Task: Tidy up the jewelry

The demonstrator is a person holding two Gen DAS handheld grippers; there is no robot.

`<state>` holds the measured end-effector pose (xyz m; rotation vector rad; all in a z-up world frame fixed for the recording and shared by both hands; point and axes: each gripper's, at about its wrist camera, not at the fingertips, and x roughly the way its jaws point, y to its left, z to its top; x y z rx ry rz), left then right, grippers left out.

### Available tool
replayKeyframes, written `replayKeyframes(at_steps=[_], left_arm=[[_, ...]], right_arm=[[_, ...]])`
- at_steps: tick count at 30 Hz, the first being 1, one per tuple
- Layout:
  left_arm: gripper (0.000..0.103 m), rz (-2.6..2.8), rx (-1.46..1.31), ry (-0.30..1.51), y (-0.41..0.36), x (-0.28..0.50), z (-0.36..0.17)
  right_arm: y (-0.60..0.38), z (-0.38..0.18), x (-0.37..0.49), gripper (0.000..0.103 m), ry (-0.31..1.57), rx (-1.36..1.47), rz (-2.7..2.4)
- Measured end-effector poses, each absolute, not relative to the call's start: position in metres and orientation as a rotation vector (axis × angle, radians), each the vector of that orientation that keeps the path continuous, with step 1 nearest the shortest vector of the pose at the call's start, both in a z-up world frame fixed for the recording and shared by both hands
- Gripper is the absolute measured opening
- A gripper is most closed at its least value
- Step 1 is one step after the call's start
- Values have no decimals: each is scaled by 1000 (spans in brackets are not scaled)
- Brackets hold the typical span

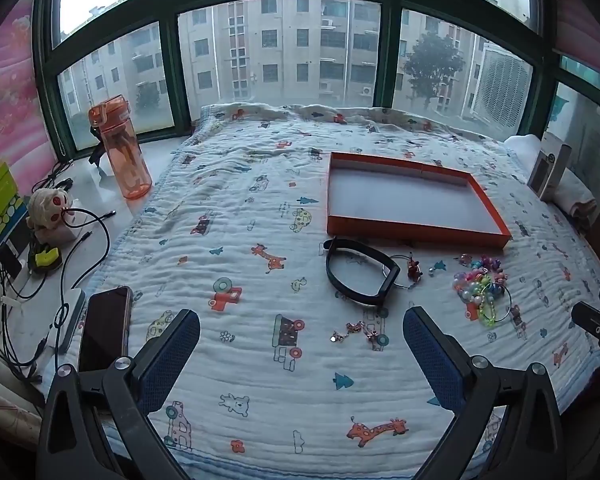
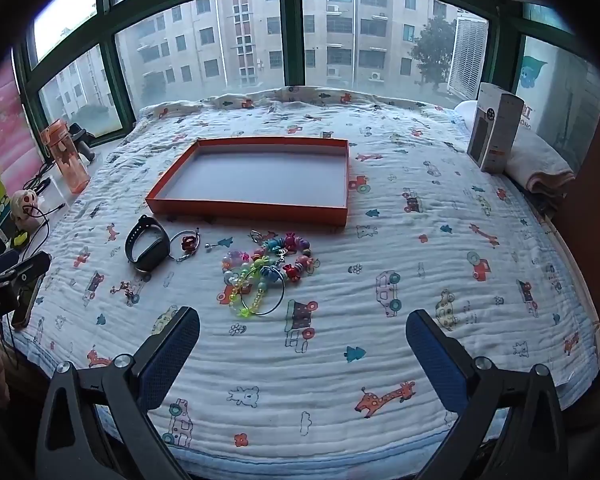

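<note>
Both my grippers, left (image 1: 301,344) and right (image 2: 302,340), are spread wide and empty. The bead bracelets (image 2: 266,270) lie just ahead of my right fingers, slightly left (nearer than to my left tool), with the orange tray (image 2: 236,208) straight beyond them, bare.

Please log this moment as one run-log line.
left gripper: open, empty | right gripper: open, empty | orange tray: empty | jewelry: on blanket
</note>
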<state>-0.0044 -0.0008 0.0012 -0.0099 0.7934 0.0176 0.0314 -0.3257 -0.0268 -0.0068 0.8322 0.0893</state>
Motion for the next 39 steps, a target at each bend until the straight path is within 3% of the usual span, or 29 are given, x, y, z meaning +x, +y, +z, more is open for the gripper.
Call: replayKeyframes(at_steps=[39], left_arm=[[103, 39, -2, 793, 0, -1, 6]], right_arm=[[-320, -22, 33, 103, 825, -27, 93]])
